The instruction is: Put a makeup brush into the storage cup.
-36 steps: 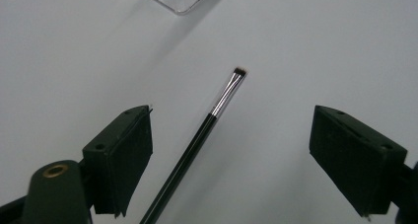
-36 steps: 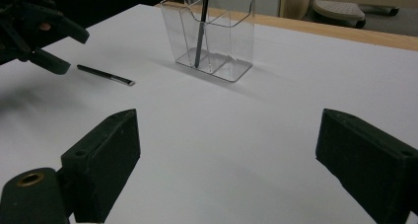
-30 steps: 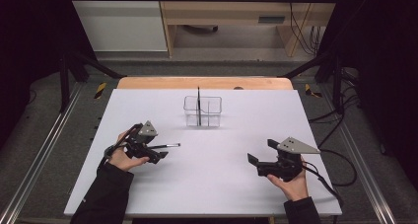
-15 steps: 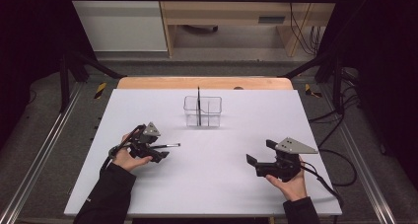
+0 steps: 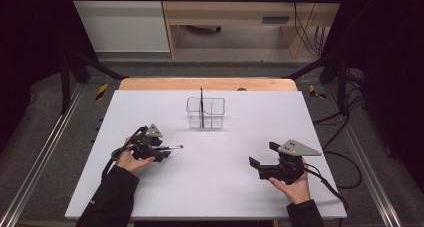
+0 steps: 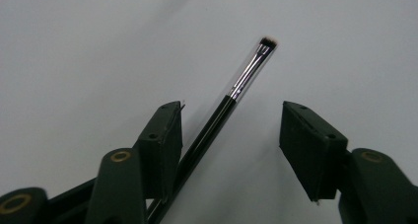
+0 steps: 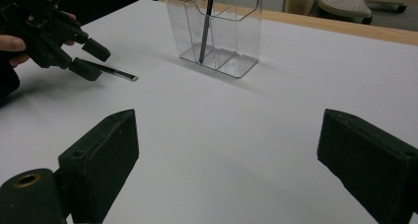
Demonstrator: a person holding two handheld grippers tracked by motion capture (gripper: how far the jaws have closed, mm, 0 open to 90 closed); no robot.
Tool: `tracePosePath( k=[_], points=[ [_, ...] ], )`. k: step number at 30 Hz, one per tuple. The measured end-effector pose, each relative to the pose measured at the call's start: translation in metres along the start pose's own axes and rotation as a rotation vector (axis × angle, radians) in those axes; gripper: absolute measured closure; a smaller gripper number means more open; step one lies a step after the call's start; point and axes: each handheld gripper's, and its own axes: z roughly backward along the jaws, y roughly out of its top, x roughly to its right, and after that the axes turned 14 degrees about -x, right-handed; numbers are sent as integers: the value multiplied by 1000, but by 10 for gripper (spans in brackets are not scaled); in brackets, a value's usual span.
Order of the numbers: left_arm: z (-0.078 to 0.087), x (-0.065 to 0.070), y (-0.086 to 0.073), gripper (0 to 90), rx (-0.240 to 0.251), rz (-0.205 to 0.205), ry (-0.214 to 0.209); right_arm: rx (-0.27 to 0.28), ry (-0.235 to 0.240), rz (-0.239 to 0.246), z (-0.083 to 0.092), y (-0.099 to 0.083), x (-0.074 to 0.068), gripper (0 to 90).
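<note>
Left tool [image 5: 161, 149] closing round brush [image 6: 231, 93], clear of table [image 5: 350, 137] edges.

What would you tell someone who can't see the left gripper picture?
A thin black makeup brush with a silver collar lies on a white table, between the left gripper's two black jaws. The jaws have just been closing; one touches the handle, the other stands apart from it.

A slim black makeup brush [image 6: 236, 88] with silver ferrule lies flat on the white table [image 5: 225, 187].

White table [image 5: 225, 187] bears brush [image 5: 172, 147] and clear holder [image 5: 205, 112].
</note>
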Motion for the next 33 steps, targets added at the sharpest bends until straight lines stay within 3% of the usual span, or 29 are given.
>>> tracePosePath(
  k=[24,33],
  points=[
    [-4,6,1,690,-40,-8,0,-6,0,3,-2,-1,-1,94],
    [-2,9,1,715,-61,-13,4,-5,0,3,-2,-1,-1,94]
  ],
)
